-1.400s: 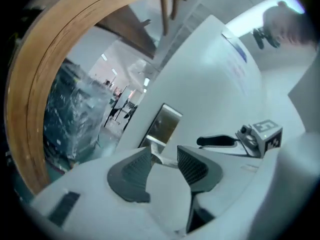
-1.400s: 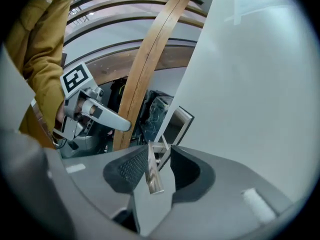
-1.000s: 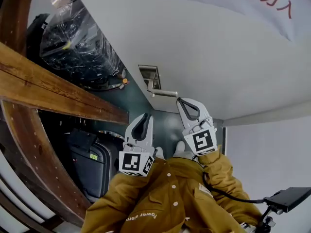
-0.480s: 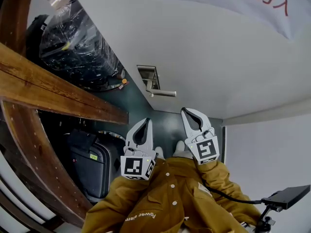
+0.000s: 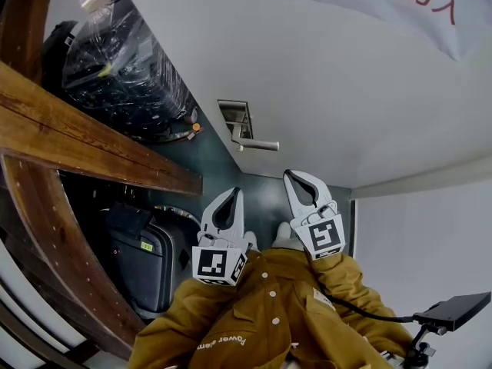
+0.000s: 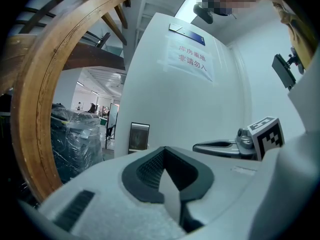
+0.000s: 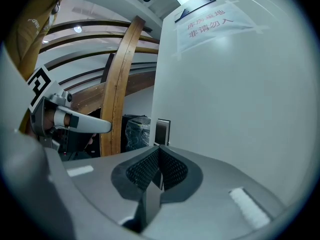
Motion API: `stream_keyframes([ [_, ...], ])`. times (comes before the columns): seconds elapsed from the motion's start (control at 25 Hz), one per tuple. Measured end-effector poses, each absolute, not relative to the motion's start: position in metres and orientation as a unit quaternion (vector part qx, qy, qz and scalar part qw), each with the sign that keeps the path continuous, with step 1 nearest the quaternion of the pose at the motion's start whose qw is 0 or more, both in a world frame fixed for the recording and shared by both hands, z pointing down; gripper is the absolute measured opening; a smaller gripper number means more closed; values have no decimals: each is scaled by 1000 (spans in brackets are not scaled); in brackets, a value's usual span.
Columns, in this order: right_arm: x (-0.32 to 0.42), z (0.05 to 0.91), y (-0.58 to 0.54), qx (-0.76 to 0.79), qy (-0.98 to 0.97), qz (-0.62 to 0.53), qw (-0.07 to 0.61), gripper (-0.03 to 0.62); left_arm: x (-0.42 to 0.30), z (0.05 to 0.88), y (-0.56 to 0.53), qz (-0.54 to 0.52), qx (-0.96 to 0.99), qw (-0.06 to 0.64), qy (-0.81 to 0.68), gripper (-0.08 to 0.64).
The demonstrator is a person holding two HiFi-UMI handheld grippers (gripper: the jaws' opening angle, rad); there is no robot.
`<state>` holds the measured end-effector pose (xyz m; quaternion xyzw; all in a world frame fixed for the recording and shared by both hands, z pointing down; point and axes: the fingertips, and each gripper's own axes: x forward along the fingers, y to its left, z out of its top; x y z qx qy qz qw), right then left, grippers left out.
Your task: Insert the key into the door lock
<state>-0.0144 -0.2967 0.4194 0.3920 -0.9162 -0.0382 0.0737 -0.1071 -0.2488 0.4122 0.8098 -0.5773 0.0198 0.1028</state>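
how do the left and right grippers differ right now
The right gripper reaches higher in the head view, with its tip nearer the door handle. The left gripper sits lower and farther from the handle. The right gripper leans toward the upper left and the left gripper toward the upper right, so their tips converge. Shared: both have their jaws shut, and no key shows in either.

open gap in front of the door handle (image 5: 257, 145), wooden beam (image 5: 92, 141) crowding the left, wrapped bundle (image 5: 123, 75) behind it, white door (image 5: 346, 91) ahead
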Motion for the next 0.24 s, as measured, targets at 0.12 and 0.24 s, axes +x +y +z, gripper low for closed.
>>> stream_keyframes([
  [0.12,-16,419,-295,390,-917,-39,72,5,-106,413,-248,23,812,102,-575,3],
  [0.24,-18,419,-293,388,-918,-40,73,5,-105,415,-246,21,811,107,-575,3],
])
